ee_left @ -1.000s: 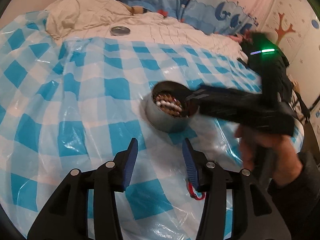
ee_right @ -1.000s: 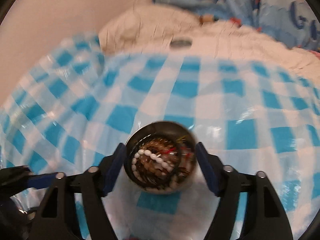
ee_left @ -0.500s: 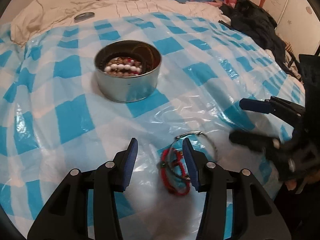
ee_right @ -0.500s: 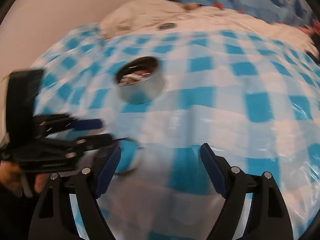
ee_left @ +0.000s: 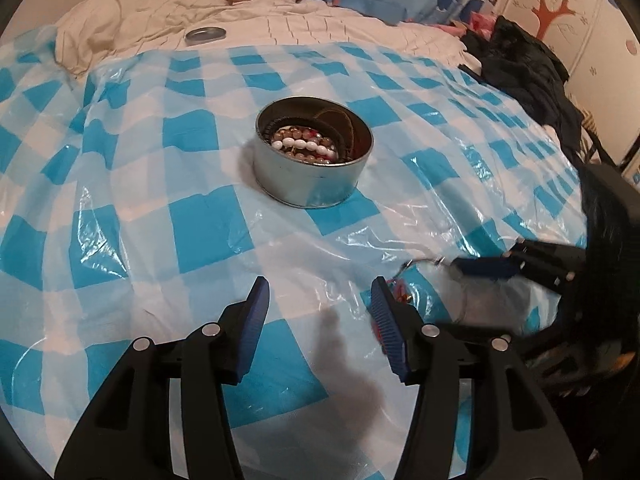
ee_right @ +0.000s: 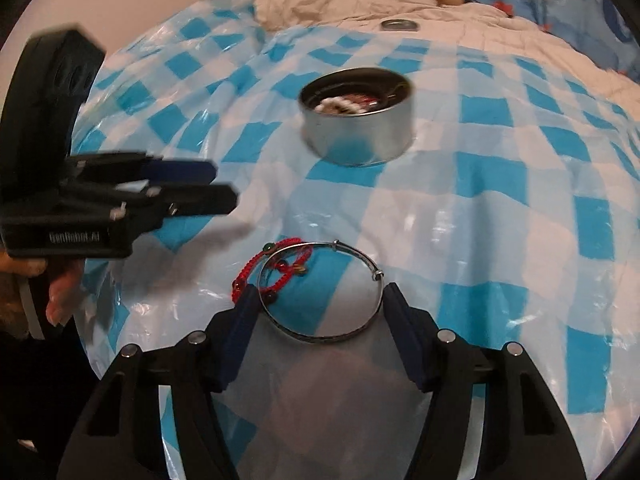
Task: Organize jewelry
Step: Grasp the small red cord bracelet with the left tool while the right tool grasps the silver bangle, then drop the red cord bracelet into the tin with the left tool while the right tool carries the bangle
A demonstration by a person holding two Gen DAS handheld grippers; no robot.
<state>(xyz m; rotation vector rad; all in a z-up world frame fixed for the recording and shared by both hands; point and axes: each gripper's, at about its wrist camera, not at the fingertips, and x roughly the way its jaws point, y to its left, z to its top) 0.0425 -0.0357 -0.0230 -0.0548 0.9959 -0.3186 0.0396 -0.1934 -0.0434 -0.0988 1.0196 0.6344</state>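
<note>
**Right tool straddles silver bangle as jewelry sorting goes on**

The right tool (ee_right: 316,300) hangs over a thin silver bangle (ee_right: 320,334) lying flat on the blue-and-white checked plastic sheet (ee_right: 500,184) that covers the bed. Its blue ribbed pads sit just outside the hoop on either side; the jaws have just been closing, yet the pads do not press the metal, so the bangle is between them and not gripped. A red braided cord bracelet (ee_right: 280,246) with small dark beads lies across the bangle's far-left edge, overlapping it, and the tool's left pad is close to that cord.

The left tool (ee_left: 316,308) is half open and empty, its jaws having just widened a little. It points at bare sheet, with the bracelets just off its right pad. The right tool is therefore the better placed of the two, with the bangle directly below and ahead of it. The hoop lies flat, so a clean pinch would have to close across its width; the tangled cord may well come up with it.

Farther back stands a round metal tin (ee_left: 314,160), smooth-walled and open-topped, already holding strings of white and brown beads. It sits well apart from the bangle. A round metal lid (ee_left: 205,35) rests on the cream quilt (ee_left: 320,24) beyond the sheet
</note>
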